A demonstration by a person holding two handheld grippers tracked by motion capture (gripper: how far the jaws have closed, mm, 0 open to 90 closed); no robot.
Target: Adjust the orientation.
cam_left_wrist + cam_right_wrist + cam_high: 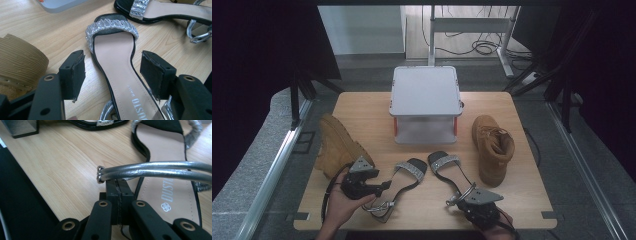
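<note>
The table (362, 107) carries a grey box (425, 91), two tan boots and two sandals. Left sandal (117, 62) lies flat — left gripper (112, 72) fingers spread astride it, not touching. Right sandal (162, 152) lies near the front edge — right gripper (120, 192) fingers pressed together beneath its silver strap (155, 171).

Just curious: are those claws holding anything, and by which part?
The right gripper pinches the right sandal's silver ankle strap. The left gripper straddles the left sandal, jaws open.

Evenly lit table, dark surroundings, mild softness.
</note>
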